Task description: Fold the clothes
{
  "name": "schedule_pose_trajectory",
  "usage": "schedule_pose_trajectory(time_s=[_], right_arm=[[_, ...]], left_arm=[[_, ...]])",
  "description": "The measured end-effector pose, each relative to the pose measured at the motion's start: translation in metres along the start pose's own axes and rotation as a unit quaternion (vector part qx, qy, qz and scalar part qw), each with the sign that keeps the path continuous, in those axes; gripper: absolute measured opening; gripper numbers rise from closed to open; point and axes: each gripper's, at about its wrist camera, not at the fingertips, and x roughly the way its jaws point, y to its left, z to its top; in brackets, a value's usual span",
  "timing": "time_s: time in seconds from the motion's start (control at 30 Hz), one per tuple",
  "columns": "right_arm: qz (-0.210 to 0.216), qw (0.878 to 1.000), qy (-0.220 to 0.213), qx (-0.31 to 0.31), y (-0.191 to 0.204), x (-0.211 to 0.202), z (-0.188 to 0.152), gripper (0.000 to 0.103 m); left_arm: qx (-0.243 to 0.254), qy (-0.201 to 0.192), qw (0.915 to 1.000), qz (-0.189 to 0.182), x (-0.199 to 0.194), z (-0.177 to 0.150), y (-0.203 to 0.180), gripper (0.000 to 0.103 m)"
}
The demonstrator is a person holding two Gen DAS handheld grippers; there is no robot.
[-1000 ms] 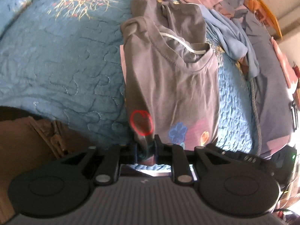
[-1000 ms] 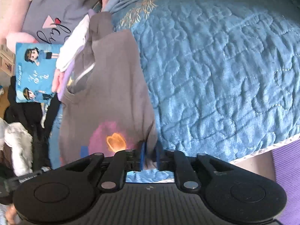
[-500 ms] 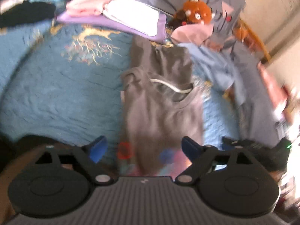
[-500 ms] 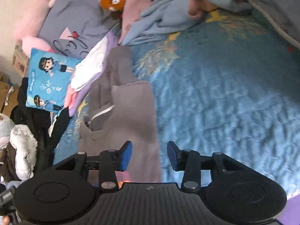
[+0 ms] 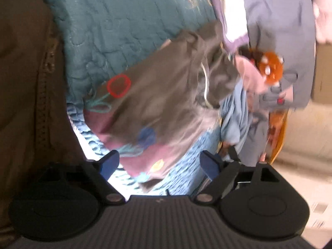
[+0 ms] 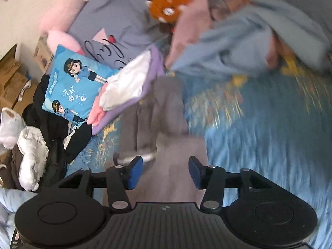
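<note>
No containers in view. Grey shirt (image 5: 157, 95) lies flat on the blue quilt (image 5: 116, 20), folded narrow, hem end toward the bed edge. Left gripper (image 5: 159, 162) jaws wide apart, holding nothing, above the printed hem, not touching. Right gripper (image 6: 165, 172) jaws also apart and empty, shirt (image 6: 178, 161) between and beyond them. Folded stack (image 6: 128, 87) just beside the shirt's far end; light blue garment (image 6: 238, 49) and plush toy (image 6: 168, 6) farther back. Open quilt (image 6: 269, 134) to the shirt's right. Both views blurred.
</note>
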Motion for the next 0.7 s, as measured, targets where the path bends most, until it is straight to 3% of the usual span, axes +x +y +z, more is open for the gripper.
schedule_pose_trajectory(time_s=[0.17, 0.33, 0.43, 0.57, 0.7], right_arm=[[0.005, 0.999, -0.01, -0.038, 0.012, 0.01, 0.036, 0.05], [0.008, 0.999, -0.006, -0.044, 0.018, 0.018, 0.037, 0.05], [0.008, 0.999, 0.001, -0.042, 0.018, 0.024, 0.036, 0.05], [0.007, 0.999, 0.007, -0.053, 0.017, 0.028, 0.037, 0.05], [0.015, 0.998, 0.005, -0.059, 0.008, 0.039, 0.043, 0.054]], left_arm=[[-0.034, 0.041, 0.9986, -0.004, 0.025, 0.003, 0.009, 0.088], [-0.036, 0.047, 0.9977, 0.033, 0.049, 0.004, 0.004, 0.088], [-0.045, 0.036, 0.995, 0.082, 0.067, 0.004, 0.004, 0.089], [-0.031, 0.028, 0.9945, 0.096, 0.088, 0.001, 0.004, 0.088], [0.016, -0.028, 0.9956, 0.088, 0.088, -0.003, -0.005, 0.085]])
